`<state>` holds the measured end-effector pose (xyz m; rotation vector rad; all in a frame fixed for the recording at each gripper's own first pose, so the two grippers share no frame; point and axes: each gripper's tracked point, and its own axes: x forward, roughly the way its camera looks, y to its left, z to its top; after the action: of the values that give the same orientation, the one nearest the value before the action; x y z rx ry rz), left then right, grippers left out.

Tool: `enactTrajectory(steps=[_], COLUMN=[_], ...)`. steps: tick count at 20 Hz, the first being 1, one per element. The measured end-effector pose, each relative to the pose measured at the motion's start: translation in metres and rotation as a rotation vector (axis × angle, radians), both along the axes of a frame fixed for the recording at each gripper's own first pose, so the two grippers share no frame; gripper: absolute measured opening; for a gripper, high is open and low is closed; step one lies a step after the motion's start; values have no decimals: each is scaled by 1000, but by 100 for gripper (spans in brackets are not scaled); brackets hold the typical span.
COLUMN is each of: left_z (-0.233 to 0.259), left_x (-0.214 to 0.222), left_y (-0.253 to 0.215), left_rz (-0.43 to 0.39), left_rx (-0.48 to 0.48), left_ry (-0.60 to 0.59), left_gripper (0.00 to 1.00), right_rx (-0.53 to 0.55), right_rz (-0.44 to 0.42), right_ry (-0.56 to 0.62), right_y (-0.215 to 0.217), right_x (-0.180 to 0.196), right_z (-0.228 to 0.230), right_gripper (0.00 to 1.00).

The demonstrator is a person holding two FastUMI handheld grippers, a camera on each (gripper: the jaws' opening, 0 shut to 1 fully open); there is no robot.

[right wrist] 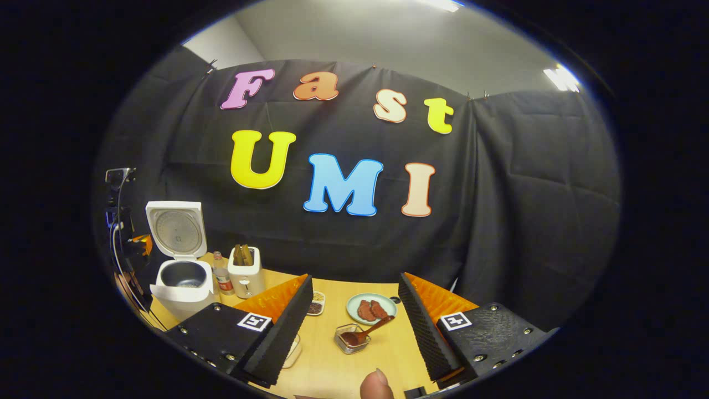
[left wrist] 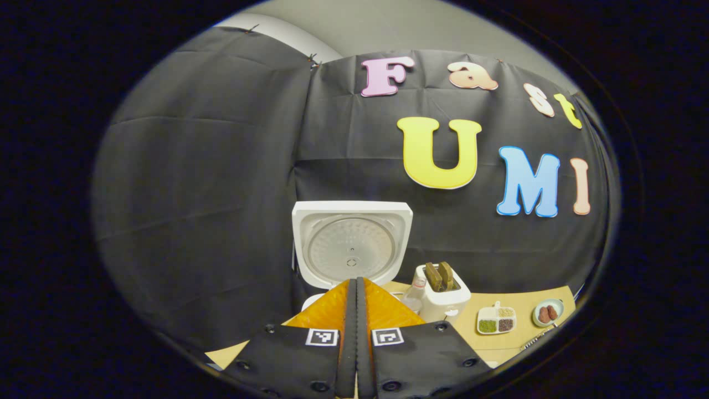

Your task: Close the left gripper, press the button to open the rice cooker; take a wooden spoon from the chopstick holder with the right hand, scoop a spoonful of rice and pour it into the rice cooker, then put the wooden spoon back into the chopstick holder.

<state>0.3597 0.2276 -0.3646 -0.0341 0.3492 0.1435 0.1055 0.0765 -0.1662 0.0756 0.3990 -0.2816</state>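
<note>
Two grippers were in play above a pale wooden bench [right wrist: 332,366]. The left gripper [left wrist: 356,332] had its jaws pressed fully together, holding nothing, and pointed at the rice cooker [right wrist: 181,280], whose lid [left wrist: 352,244] already stood upright and open at the far left. The right gripper [right wrist: 354,327] had its jaws spread wide and empty, aimed at the wooden spoon [right wrist: 366,331] between them, a little farther off. That spoon rested in a small wire holder [right wrist: 351,339] near the middle of the bench, just in front of a plate [right wrist: 370,308]. Its long axis was tilted, bowl down in the holder at the left, handle rising up and to the far right. Judging from this, the step was taking the spoon: the jaws would best approach square across the free handle, above the holder's rim, and lift along the tilt.
</note>
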Motion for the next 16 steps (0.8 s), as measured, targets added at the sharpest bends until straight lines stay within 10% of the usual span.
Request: enactTrajectory(steps=[9,16], left_z=[66,133], left_x=[-82,-169], left_y=[-31,-95], left_rz=[-7,-25], left_rx=[1,51], left_ry=[-63,-110], left_gripper=[10,79], right_rx=[220,360], right_rz=[-62,5], right_ry=[-22,93], right_y=[-90,-131], right_x=[24,41], right_z=[-117,-232], right_gripper=[96,97])
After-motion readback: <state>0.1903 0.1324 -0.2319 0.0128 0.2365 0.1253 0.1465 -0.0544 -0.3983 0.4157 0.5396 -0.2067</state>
